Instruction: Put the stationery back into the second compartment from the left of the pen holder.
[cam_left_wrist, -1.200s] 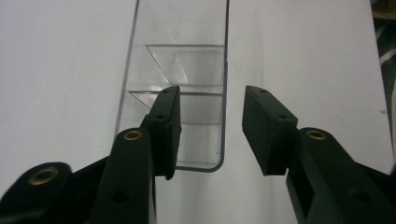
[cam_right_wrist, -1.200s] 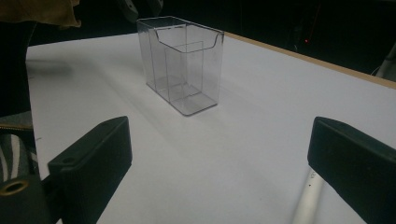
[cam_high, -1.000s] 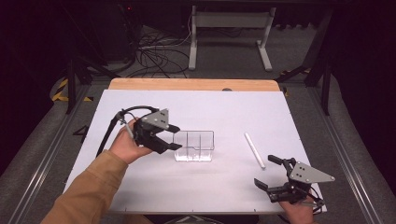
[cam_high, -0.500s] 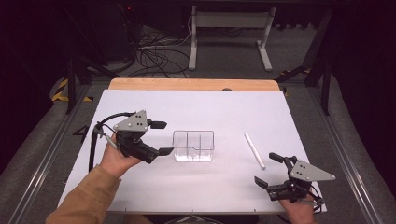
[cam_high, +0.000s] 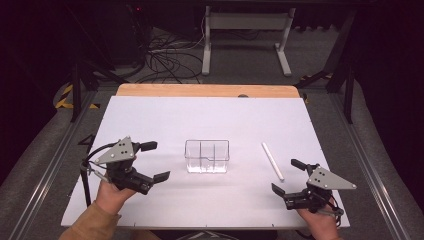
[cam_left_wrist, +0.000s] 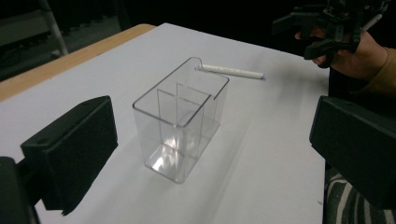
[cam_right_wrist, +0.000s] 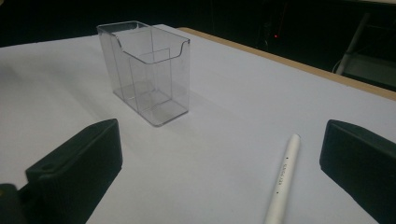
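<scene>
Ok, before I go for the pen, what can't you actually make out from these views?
- Pen: near end cut off by the right gripper view's bottom edge; its printing is too small to read.
- Pen, left gripper view: one end is behind the clear organizer.
- Left gripper: its right finger is cut off by that view's edge.
- Dark floor beyond the table: cables indistinct.

there's a tiny line of dark print along the side of the white pen (cam_right_wrist: 283, 179) in the right gripper view, way too small to read.
</scene>
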